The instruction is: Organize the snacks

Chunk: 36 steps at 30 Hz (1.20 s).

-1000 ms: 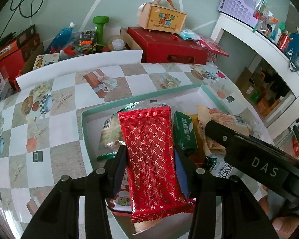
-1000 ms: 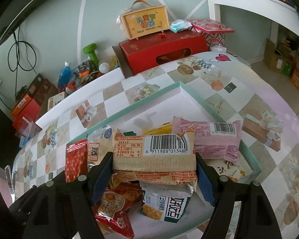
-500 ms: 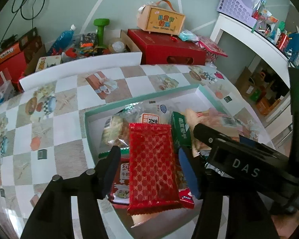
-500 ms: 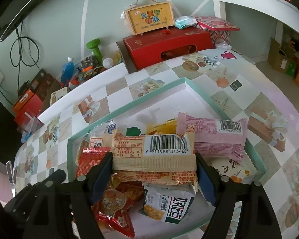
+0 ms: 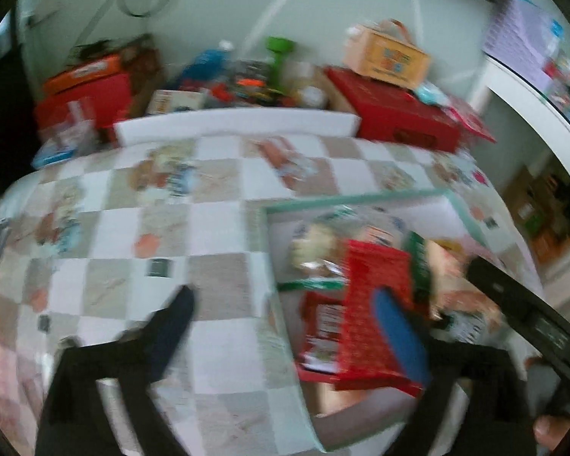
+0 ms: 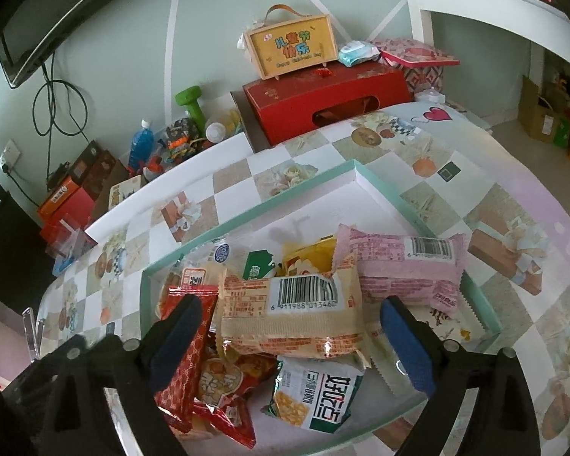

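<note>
A mint-rimmed tray (image 6: pixel 247 214) on the checkered table holds several snack packs. My right gripper (image 6: pixel 290 336) is open above it, its pads spread to either side of a beige barcode pack (image 6: pixel 292 313) that lies on the pile. A pink pack (image 6: pixel 406 269) lies to its right. A red patterned pack (image 6: pixel 188 338) lies at the tray's left; it also shows in the blurred left wrist view (image 5: pixel 376 304). My left gripper (image 5: pixel 288 332) is open and empty, straddling the tray's left rim (image 5: pixel 281 323).
A red box (image 6: pixel 323 102) with a yellow handled case (image 6: pixel 290 47) stands beyond the table's far edge. A green dumbbell (image 6: pixel 190 104), a blue bottle (image 6: pixel 140 144) and cartons crowd the back left. A white shelf (image 6: pixel 494 3) is at the right.
My left gripper let go of the red patterned pack, which now lies in the tray, and swung left over the rim. My right gripper opened off the beige pack.
</note>
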Available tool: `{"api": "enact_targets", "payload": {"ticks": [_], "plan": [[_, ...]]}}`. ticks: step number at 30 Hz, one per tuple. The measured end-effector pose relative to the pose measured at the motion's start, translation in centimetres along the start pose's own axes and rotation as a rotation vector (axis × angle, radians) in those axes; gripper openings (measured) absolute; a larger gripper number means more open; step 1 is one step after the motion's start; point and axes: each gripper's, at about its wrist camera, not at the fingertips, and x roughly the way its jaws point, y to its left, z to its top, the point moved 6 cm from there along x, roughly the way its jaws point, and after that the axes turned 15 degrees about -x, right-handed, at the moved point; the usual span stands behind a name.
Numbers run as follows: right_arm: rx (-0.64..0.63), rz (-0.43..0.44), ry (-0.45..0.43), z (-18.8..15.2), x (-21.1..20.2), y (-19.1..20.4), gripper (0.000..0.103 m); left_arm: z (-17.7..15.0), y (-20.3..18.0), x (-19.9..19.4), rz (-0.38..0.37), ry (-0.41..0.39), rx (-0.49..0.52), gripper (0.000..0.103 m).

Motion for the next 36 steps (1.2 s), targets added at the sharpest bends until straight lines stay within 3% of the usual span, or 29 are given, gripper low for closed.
{"api": "enact_targets", "payload": {"ticks": [5, 8, 15, 23, 36], "plan": [[-0.028, -0.019, -0.013, -0.2, -0.6, 0.3, 0.103, 0.5, 2.8, -1.1, 0.087, -0.055, -0.044, 0.103], [-0.042, -0.020, -0.021, -0.4, -1.3, 0.6, 0.103, 0.3, 4.3, -2.1, 0.193, -0.092, -0.043, 0.103], [-0.105, -0.032, -0.021, -1.5, -2.7, 2.7, 0.103, -2.1, 6.0, -4.1, 0.338, -0.145, -0.012, 0.103], [-0.176, -0.038, -0.017, -3.4, -4.0, 5.3, 0.103, -5.4, 7.6, -4.8, 0.348, -0.091, -0.008, 0.103], [-0.258, -0.007, 0.045, -7.7, -3.9, 8.1, 0.103, -7.1, 11.3, -5.7, 0.364, -0.040, -0.085, 0.103]]}}
